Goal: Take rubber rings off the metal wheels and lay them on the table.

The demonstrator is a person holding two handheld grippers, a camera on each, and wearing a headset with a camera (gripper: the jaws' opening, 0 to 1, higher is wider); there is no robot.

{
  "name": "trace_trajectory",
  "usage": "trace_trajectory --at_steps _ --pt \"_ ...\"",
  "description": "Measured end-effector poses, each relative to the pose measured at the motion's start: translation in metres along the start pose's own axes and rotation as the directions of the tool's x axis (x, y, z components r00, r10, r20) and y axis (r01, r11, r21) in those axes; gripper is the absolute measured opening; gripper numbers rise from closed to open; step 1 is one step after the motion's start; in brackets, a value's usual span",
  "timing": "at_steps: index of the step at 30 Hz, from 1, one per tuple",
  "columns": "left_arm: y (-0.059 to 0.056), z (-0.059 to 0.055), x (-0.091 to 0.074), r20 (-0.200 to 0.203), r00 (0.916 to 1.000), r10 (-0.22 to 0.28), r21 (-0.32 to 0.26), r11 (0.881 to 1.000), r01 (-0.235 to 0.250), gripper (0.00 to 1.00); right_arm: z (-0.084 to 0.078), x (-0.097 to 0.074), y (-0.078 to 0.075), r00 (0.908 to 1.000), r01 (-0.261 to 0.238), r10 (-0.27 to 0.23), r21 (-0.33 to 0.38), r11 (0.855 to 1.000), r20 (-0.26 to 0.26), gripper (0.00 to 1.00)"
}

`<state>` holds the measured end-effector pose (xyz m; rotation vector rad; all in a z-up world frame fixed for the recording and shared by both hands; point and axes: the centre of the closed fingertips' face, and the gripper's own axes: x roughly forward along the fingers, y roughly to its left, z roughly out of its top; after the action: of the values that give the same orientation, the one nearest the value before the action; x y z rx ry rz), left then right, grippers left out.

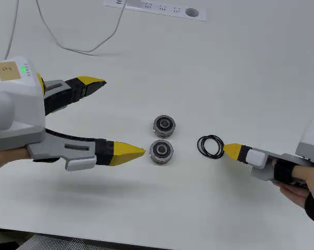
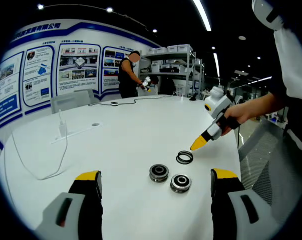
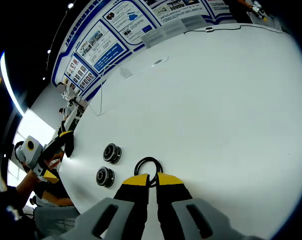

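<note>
Two metal wheels lie flat side by side at the middle of the white table; each has a dark band around it. My left gripper is wide open to their left, its lower yellow tip close to the nearer wheel. In the left gripper view the wheels lie ahead between the spread jaws. Black rubber rings lie overlapped to the wheels' right. My right gripper is shut at their right edge; in its own view a ring runs in between the tips.
A white power strip and a grey cable lie at the table's far side. The table's near edge runs along the bottom. A person stands far behind the table.
</note>
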<state>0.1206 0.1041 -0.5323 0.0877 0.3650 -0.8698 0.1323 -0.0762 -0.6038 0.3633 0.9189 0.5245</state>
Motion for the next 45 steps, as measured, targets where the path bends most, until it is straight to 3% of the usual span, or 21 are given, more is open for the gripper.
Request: trace_trajectory --at_steps 4,9,12,14,17,18,20,23,30,37,40,43,45 --pt "0.000 -0.004 -0.004 -0.007 0.9999 0.009 -0.004 1.000 -0.009 0.92 0.008 -0.005 0.001 0.9990 0.002 0.000 -0.033 0.999 0.044 0.09" --pt "-0.001 -0.008 -0.009 -0.007 0.9996 0.026 -0.013 1.000 -0.026 0.94 0.031 -0.017 0.012 0.9866 -0.007 0.039 -0.197 0.980 0.159 0.19" --pt "-0.001 -0.007 -0.014 0.002 0.9990 0.045 -0.015 0.999 -0.045 0.95 0.042 -0.027 0.024 0.9741 -0.014 0.082 -0.308 0.951 0.210 0.22" --pt "-0.001 -0.004 -0.017 0.013 0.9982 0.059 -0.019 0.998 -0.058 0.97 0.045 -0.035 0.034 0.9661 -0.020 0.117 -0.386 0.922 0.230 0.25" --pt "-0.001 -0.003 -0.022 0.037 0.9951 0.091 -0.037 0.995 -0.090 0.97 0.043 -0.044 0.043 0.9635 -0.013 0.145 -0.502 0.865 0.225 0.30" --pt "-0.003 -0.005 -0.023 0.034 0.9951 0.093 -0.042 0.995 -0.092 0.98 0.043 -0.049 0.046 0.9602 0.002 0.150 -0.542 0.840 0.236 0.30" --pt "-0.004 -0.007 -0.025 0.024 0.9946 0.101 -0.042 0.994 -0.100 0.99 0.042 -0.056 0.049 0.9566 0.021 0.156 -0.591 0.807 0.246 0.33" --pt "-0.007 -0.005 -0.030 0.032 0.9934 0.111 -0.047 0.993 -0.109 0.99 0.038 -0.062 0.048 0.9553 0.051 0.145 -0.627 0.778 0.258 0.42" --pt "-0.011 0.001 -0.039 0.056 0.9875 0.147 -0.052 0.988 -0.144 1.00 0.023 -0.069 0.049 0.9623 0.058 0.145 -0.693 0.718 0.230 0.57" --pt "-0.021 0.000 -0.049 0.048 0.9865 0.157 -0.042 0.987 -0.155 1.00 0.012 -0.074 0.055 0.9558 0.036 0.179 -0.698 0.715 0.233 0.68" --pt "-0.023 -0.002 -0.054 0.038 0.9853 0.166 -0.029 0.986 -0.165 1.00 0.007 -0.073 0.055 0.9558 0.021 0.187 -0.687 0.726 0.227 0.75" --pt "-0.024 -0.001 -0.056 0.045 0.9841 0.172 -0.032 0.985 -0.170 1.00 0.003 -0.073 0.056 0.9578 0.011 0.194 -0.700 0.714 0.212 0.80" --pt "-0.024 -0.001 -0.056 0.041 0.9836 0.176 -0.022 0.984 -0.175 1.00 0.001 -0.073 0.055 0.9583 0.006 0.196 -0.700 0.714 0.208 0.85"
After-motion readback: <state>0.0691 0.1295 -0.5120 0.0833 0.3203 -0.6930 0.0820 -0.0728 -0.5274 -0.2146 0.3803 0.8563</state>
